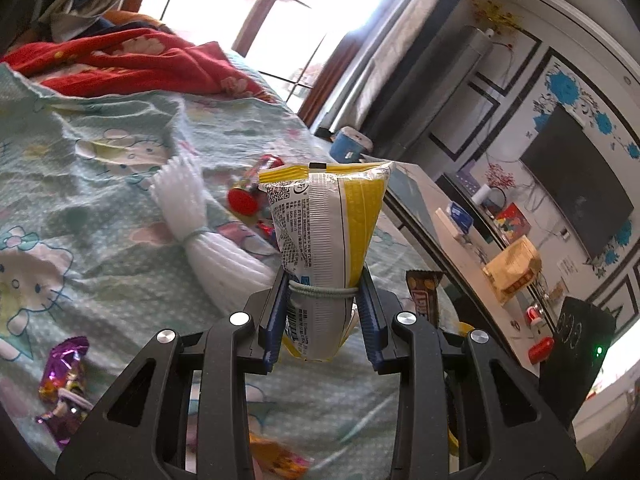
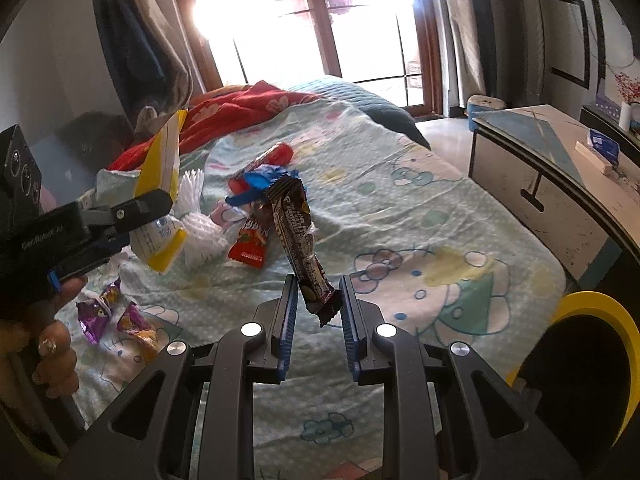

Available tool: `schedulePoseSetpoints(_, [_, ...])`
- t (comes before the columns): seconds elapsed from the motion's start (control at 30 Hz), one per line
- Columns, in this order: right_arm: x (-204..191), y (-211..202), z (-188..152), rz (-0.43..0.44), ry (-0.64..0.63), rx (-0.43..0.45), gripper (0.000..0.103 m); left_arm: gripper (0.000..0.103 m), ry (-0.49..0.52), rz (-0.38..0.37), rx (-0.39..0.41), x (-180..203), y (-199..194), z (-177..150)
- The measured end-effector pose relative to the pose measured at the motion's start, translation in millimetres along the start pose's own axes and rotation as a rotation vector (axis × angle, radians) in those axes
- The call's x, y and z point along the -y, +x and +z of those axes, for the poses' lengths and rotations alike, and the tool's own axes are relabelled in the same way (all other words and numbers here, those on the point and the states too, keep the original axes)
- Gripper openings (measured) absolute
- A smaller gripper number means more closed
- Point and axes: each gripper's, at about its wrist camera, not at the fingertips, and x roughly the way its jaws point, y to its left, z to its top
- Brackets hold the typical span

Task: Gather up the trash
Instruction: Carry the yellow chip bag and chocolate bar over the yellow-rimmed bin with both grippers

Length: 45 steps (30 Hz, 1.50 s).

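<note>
The left gripper (image 1: 323, 316) has its jaws clamped narrowly on a yellow-and-white snack bag (image 1: 326, 224), pinched at its rubber-banded waist and standing up above the fingertips, over the bed (image 1: 100, 184). To its right, the right gripper (image 2: 318, 312) nips the lower end of a dark chocolate-bar wrapper (image 2: 298, 236), which leans up-left.

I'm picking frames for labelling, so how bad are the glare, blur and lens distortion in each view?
Left wrist view: window blown out white, furniture lines bow, but print on the yellow-and-white packet stays readable; orange wrapper at the bottom edge smeared.
Right wrist view: window also overexposed, dark corners; brown wrapper fairly sharp.
</note>
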Motion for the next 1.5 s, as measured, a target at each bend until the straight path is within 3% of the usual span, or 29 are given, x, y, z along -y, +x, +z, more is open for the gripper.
schedulePoseSetpoints(0.9, [53.3,-70.1,-5.2,-0.112,0.09,0.102,0.021,0.025,0.176,-0.131,-0.015,74.3,-4.7,-27.7])
schedulePoseSetpoints(1.5, [99.5,-103.8,-22.1,-0.221,0.156,0.135,0.021,0.025,0.307,-0.208,-0.092,129.1,15.9,-66.4])
